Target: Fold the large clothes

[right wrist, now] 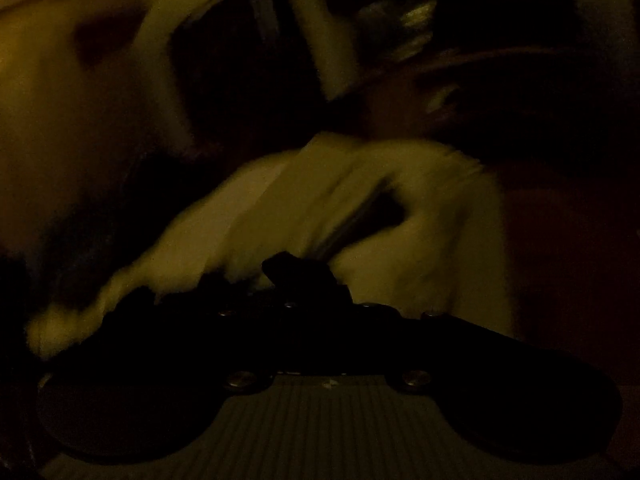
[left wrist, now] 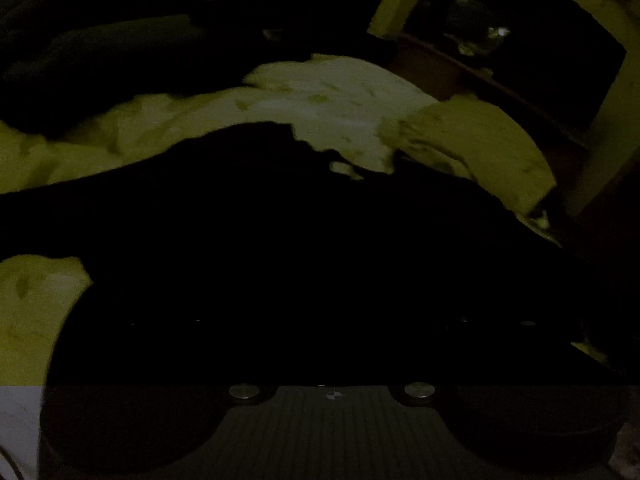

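**Dark garment under both grippers, pale bedding around**

Left gripper (left wrist: 332, 320): lost in darkness against black cloth; fingers not distinguishable, so jaw state impossible to tell. Only the ribbed mount plate (left wrist: 332, 432) and two bright screws at the bottom edge readable. Directly ahead, filling the middle of the left wrist view, a large dark garment (left wrist: 280, 220) spread wide, its far edge ragged. Beyond and to both sides, pale patterned bedding (left wrist: 320, 100), rumpled, showing again at the lower left under the garment's edge. A lighter folded lump of cloth (left wrist: 480, 144) resting at the far right, touching the dark garment's edge. Farther back, a pale frame (left wrist: 400, 0) around a dark opening, upper right; contents too dim to name.

Right gripper (right wrist: 304, 280): dark fingers bunched near centre with a scrap of dark fabric (right wrist: 296, 268) sticking up at them; apparently pinched, but too dim and blurred to say for certain. Right behind, blurred pale cloth (right wrist: 360, 200) in folds, blocking most of the view ahead. Further out, more pale shapes upper left and dark reddish surroundings at right, smeared by motion and unreadable.
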{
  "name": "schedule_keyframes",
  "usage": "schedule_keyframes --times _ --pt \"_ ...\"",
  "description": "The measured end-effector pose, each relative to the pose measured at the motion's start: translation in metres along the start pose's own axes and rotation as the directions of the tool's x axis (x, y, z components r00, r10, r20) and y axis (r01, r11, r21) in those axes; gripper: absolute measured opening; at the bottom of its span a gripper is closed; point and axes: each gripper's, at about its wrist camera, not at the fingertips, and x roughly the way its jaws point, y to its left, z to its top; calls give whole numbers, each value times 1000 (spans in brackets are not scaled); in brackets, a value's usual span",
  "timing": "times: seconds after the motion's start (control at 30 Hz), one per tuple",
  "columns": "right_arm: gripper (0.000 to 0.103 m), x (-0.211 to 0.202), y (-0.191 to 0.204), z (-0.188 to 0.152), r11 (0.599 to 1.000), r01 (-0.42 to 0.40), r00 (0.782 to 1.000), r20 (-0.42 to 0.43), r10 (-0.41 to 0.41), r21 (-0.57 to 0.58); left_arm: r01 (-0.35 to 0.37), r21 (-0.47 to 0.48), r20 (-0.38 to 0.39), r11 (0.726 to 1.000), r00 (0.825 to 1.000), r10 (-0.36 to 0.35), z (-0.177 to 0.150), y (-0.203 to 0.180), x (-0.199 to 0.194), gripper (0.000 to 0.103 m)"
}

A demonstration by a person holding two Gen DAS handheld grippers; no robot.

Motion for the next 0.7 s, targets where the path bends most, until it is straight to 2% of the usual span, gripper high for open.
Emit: schedule_keyframes --times 0.1,0.17,0.23,0.3,0.33,0.4,0.43,0.5,0.53,0.67,0.7 --pt "8 -25 -58 24 973 76 987 119 -104 220 24 24 -22 999 999 -23 -2 -14 3 103" --pt "8 -40 -90 31 943 138 967 164 -195 304 20 50 -22 999 1000 -19 -4 -23 4 103" --pt "8 -55 -115 33 909 202 934 207 -291 364 -13 76 -11 997 1000 14 -3 -31 4 103" --pt "8 -67 -134 30 874 283 887 239 -395 394 -24 83 -5 996 1000 25 -1 -35 2 103" --pt "8 -71 -141 28 854 303 870 244 -429 424 -20 72 23 997 1000 18 1 -35 -3 103" --pt "8 -83 -159 22 803 285 842 263 -471 524 1 40 89 999 996 -4 4 -32 -13 103" --pt "8 -89 -165 19 775 292 819 272 -505 560 -1 27 108 1000 994 -2 6 -31 -17 103" --pt "8 -96 -173 16 749 328 778 285 -560 576 -3 21 92 1000 996 1 12 -32 -16 103" --pt "8 -98 -178 14 739 342 767 283 -577 581 0 22 79 1000 997 -2 13 -33 -13 103" --pt "8 -101 -193 6 714 323 769 268 -581 622 33 48 27 998 999 -34 8 -47 0 103" --pt "8 -100 -195 6 711 327 763 271 -588 622 42 55 20 998 999 -43 6 -52 3 103"
